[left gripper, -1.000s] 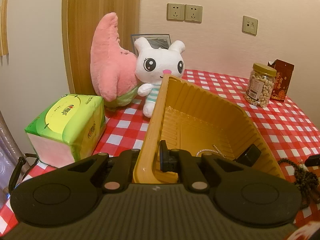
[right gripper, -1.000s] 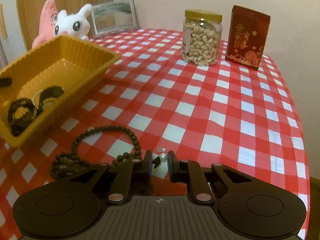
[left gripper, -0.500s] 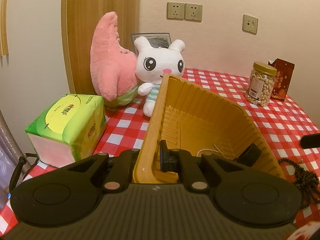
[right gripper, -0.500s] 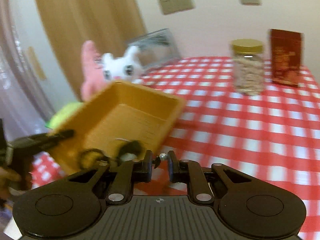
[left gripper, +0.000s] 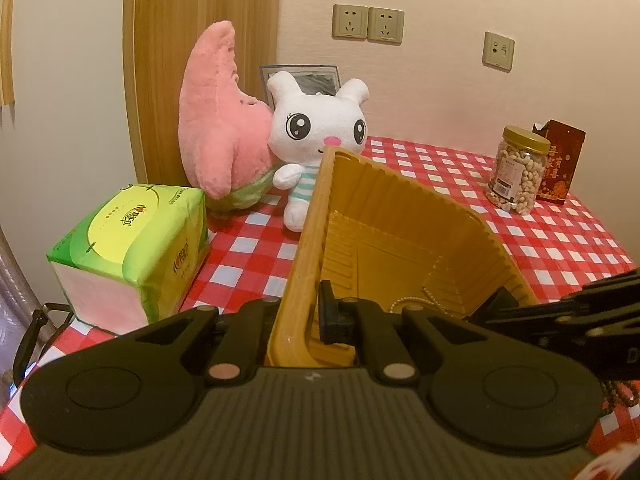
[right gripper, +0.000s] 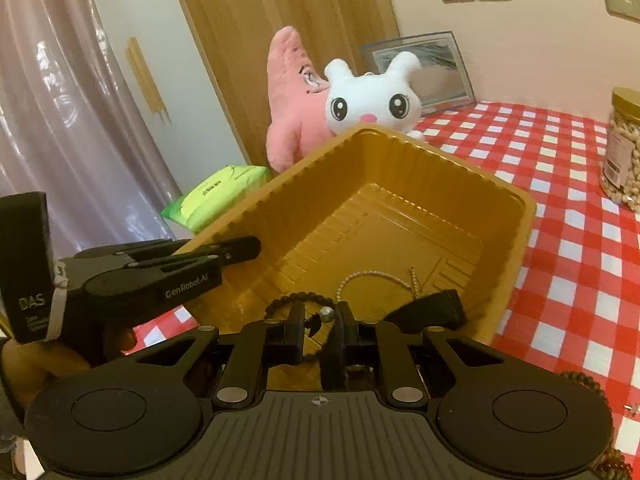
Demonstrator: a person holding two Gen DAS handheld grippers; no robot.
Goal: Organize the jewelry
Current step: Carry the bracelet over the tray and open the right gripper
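Note:
A yellow plastic tray [left gripper: 404, 240] [right gripper: 400, 184] stands on the red checked table. My left gripper [left gripper: 308, 312] is shut on the tray's near wall and tilts it up. My right gripper [right gripper: 318, 320] is shut on a small pearl earring [right gripper: 326, 314] and holds it over the tray's near end. In the tray lie a pearl chain [right gripper: 376, 278], a dark bead bracelet [right gripper: 298, 300] and a black object [right gripper: 432, 308]. The right gripper also shows in the left wrist view [left gripper: 560, 312]. A brown bead necklace [left gripper: 624, 392] lies on the table outside the tray.
A green tissue pack [left gripper: 128, 248], a pink plush [left gripper: 220, 120] and a white rabbit plush [left gripper: 316, 128] stand left of and behind the tray. A nut jar [left gripper: 520, 176] and a red box [left gripper: 560, 168] stand at the far right. A picture frame [right gripper: 420, 68] leans on the wall.
My right gripper lifted the pearl earring off the table and carried it left to above the tray. My left gripper still holds the tray wall, tilted a little more.

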